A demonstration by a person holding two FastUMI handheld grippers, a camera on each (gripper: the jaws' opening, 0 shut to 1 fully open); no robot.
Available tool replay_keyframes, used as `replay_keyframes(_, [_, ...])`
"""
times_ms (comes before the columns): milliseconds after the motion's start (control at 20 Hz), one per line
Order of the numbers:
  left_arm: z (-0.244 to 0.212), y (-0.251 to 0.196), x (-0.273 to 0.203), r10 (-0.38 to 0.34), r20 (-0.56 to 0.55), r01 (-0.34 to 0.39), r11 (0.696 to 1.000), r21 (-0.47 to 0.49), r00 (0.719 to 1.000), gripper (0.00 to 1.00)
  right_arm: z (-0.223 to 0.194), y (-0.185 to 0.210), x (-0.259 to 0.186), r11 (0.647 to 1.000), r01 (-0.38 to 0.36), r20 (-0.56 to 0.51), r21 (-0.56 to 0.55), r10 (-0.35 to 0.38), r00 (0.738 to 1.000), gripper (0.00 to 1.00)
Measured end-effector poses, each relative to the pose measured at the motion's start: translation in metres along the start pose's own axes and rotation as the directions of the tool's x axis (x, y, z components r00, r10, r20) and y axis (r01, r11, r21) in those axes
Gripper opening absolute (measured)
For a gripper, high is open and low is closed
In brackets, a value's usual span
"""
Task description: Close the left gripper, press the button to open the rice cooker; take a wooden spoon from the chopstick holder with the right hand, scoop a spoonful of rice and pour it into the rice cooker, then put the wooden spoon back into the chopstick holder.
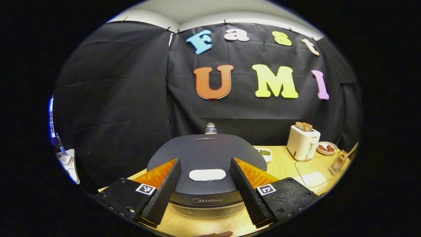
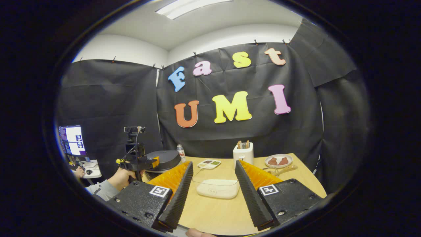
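Observation:
The dark rice cooker [image 1: 210,151] sits right in front of the left gripper with its lid down; its white oval button [image 1: 207,174] lies between the fingers. My left gripper [image 1: 205,160] is open above the lid's front and holds nothing. In the right gripper view a hand holds that left gripper [image 2: 136,162] over the cooker [image 2: 163,159]. My right gripper [image 2: 213,163] is open above the table, facing a clear container of rice [image 2: 217,188]. The wooden spoon [image 1: 351,150] stands in a clear chopstick holder [image 1: 337,163] at the table's right edge. The same spoon [image 2: 284,169] lies beyond the right finger.
A white toaster [image 1: 302,142] with bread, a plate of brown pieces [image 1: 326,147], a small dish of green bits [image 1: 264,152] and a bottle [image 1: 210,128] stand along the back. The rice container [image 1: 312,171] sits right of the cooker. A monitor [image 2: 71,140] glows at far left.

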State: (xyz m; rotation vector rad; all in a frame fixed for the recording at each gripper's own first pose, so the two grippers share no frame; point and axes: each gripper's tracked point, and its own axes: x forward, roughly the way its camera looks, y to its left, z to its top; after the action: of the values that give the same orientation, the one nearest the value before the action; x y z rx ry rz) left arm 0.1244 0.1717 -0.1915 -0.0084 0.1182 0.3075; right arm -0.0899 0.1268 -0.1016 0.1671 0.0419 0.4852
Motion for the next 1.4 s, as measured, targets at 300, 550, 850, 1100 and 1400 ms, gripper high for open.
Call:
replay_keyframes(300, [0.003, -0.015, -0.026, -0.053, -0.030, 0.053, 0.998, 0.015, 0.998, 0.94, 0.001, -0.011, 0.004, 1.000, 0.025, -0.003, 0.002, -0.025, 1.000, 0.77])
replay_keyframes(550, [0.017, -0.030, -0.066, -0.095, -0.032, 0.094, 0.995, -0.025, 0.995, 0.93, 0.006, -0.023, 0.003, 0.996, 0.089, 0.008, -0.028, -0.088, 0.996, 0.77])
replay_keyframes(850, [0.037, -0.054, -0.136, -0.119, 0.035, 0.119, 0.993, 0.002, 0.992, 0.94, 0.025, -0.046, -0.006, 0.979, 0.187, 0.077, -0.083, -0.181, 0.980, 0.81])
replay_keyframes(1100, [0.045, -0.086, -0.198, -0.221, 0.072, 0.222, 0.975, -0.014, 0.973, 0.94, 0.024, -0.056, -0.011, 0.982, 0.182, 0.053, -0.054, -0.180, 0.982, 0.85])
replay_keyframes(1400, [0.045, -0.091, -0.240, -0.263, 0.070, 0.267, 0.962, -0.054, 0.962, 0.94, 0.028, -0.062, -0.022, 0.981, 0.190, 0.053, -0.026, -0.188, 0.981, 0.77])
